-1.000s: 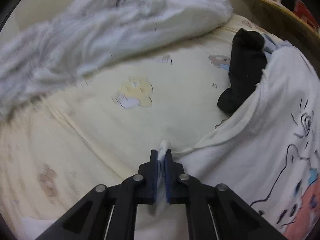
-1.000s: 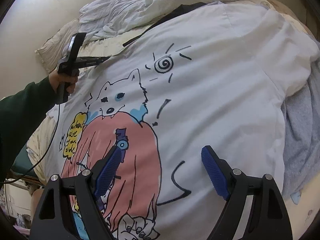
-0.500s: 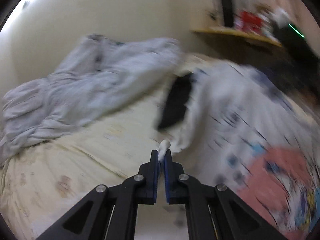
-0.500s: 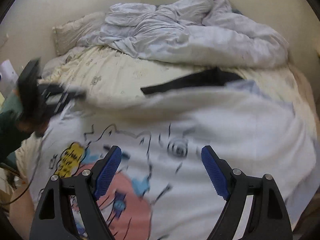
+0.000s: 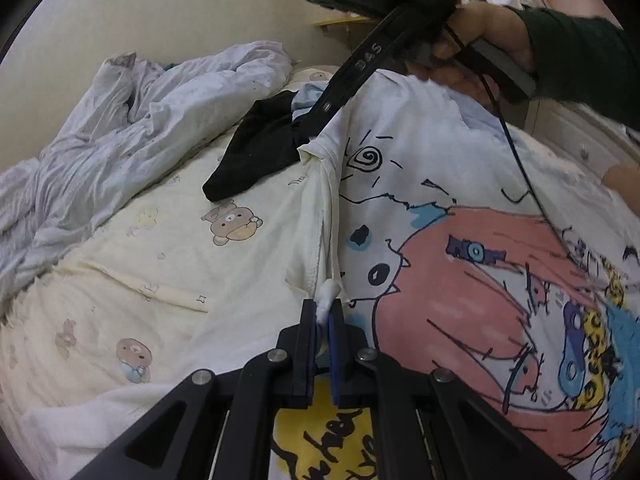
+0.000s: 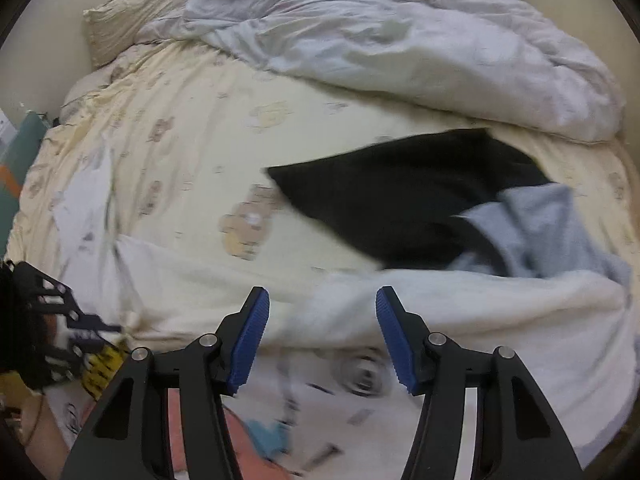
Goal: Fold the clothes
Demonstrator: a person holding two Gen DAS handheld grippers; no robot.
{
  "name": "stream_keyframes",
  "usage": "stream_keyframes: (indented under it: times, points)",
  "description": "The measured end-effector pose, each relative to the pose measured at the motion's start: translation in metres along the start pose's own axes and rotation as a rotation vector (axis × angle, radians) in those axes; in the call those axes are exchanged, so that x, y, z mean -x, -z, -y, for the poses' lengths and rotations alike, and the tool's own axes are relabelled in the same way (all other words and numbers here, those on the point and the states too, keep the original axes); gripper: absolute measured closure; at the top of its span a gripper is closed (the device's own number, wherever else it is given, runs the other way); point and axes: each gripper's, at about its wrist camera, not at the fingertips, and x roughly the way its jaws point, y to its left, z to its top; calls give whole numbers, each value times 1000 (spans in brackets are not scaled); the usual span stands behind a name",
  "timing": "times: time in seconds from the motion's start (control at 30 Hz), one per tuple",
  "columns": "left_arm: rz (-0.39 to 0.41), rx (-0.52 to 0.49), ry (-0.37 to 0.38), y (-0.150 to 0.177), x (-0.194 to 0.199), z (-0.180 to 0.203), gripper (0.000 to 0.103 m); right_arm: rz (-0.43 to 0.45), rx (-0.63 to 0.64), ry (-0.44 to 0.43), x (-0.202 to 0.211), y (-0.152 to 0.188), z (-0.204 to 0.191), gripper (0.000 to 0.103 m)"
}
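Note:
A white T-shirt [image 5: 440,184] with a pink and blue cartoon print lies spread on the bed. My left gripper [image 5: 326,312] is shut on a pinch of its side hem, and it also shows at the left rim of the right wrist view as the left gripper [image 6: 52,328]. A hand in a dark green sleeve holds my right gripper [image 5: 316,128], tipped down at the shirt's far corner. In its own view the right gripper [image 6: 320,320] has its jaws closing; the T-shirt's edge [image 6: 480,320] lies between the blue pads [image 6: 252,332], which do not press on it.
A black garment [image 6: 400,200] and a grey-blue one [image 6: 540,232] lie just beyond the shirt's edge. A crumpled grey duvet [image 6: 400,40] and a pillow [image 6: 120,20] fill the far side. The cream bear-print sheet [image 5: 180,260] lies bare to the left. A shelf [image 5: 340,22] hangs on the wall.
The right gripper has moved from over the print to the shirt's far edge, and its jaws have narrowed. The left gripper kept its pinch while its view swung towards the shirt.

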Motion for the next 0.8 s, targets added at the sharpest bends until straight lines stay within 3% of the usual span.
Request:
stream_keyframes:
  times: [0.13,0.17,0.2,0.33,0.47,0.63,0.8]
  points:
    - [-3,-12,-2,2,1,2,98,-107,-6,106,-37,-4,-13,46]
    - [0,-7,-2,2,2,1,98,-131,-14,127,-45,-2,-12,68]
    - [3,-5,-3,1,2,0,98,-123,-22,140,-45,1,-9,102]
    - [34,19,-20,-2,8,-8,98,26,-125,63,-9,5,8,101]
    - [86,129,-46,-9,19,-38,98,177,-205,-30,35,-7,21,101]
    - [158,309,-135,-33,24,-95,98,264,-258,-67,40,-45,32,101]
    - [157,479,-217,-55,0,-157,98,366,-322,-63,38,-73,43,102]
